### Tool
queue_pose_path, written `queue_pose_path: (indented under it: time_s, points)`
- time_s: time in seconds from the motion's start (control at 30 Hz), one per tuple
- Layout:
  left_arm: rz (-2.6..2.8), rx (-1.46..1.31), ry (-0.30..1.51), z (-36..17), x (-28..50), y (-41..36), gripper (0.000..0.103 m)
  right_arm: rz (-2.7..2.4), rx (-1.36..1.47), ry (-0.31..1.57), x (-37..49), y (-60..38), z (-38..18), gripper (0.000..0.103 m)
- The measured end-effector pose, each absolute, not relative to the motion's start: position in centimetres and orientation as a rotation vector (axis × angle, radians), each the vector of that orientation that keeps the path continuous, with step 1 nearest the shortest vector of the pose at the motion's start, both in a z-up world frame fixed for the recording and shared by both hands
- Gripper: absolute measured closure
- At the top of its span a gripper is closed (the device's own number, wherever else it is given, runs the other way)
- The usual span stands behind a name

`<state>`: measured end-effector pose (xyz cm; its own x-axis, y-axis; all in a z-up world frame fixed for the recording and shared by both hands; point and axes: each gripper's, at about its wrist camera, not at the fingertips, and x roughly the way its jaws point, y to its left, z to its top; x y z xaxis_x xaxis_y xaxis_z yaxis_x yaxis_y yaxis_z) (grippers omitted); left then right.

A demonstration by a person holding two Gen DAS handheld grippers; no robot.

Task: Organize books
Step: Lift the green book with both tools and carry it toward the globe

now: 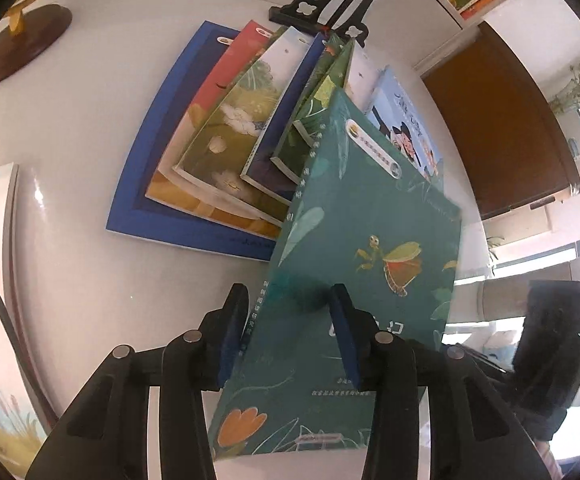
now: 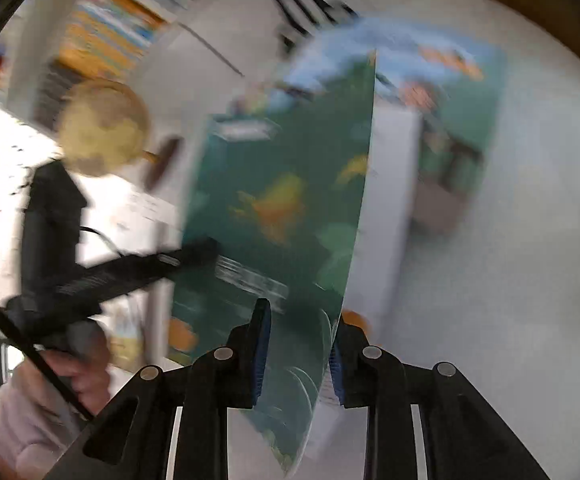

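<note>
White table (image 1: 89, 128) (bare leftward); green book (image 1: 362, 248) tilted.

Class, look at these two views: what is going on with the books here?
A person with two handheld grippers is sorting books. The left gripper straddles a teal insect-cover book, held tilted above the fanned stack of books on the white table. The right gripper straddles the same book's edge; that view is blurred.

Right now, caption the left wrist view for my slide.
Left gripper straddles a teal insect-cover book beside fanned picture books on the white table.
</note>
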<state>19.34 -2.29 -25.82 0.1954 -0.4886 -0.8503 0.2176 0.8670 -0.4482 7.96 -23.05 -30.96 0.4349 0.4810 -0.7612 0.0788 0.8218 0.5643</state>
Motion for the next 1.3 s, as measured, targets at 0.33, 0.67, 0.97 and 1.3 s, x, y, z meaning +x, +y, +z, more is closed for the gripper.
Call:
queue_pose_path:
  time_s: [0.33, 0.67, 0.97, 1.3]
  points:
    - [-0.517, -0.232, 1.297, -26.2, 19.5, -2.1, 0.061, 0.067, 0.644, 1.023, 5.7, -27.9, -31.2, 0.04]
    - [-0.542, -0.207, 1.316, -26.6, 19.6, -2.4, 0.052, 0.357, 0.792, 0.949, 8.7, -23.3, -32.2, 0.001]
    - [-0.599, -0.217, 1.219, -23.4, 17.0, -0.5, 0.061, 0.315, 0.688, 0.892, 6.9, -23.9, -27.4, 0.096]
    - [-0.595, -0.395, 1.105, -19.8, 16.0, 4.2, 0.061, 0.349, 0.635, 0.917, 7.7, -20.5, -23.8, 0.096]
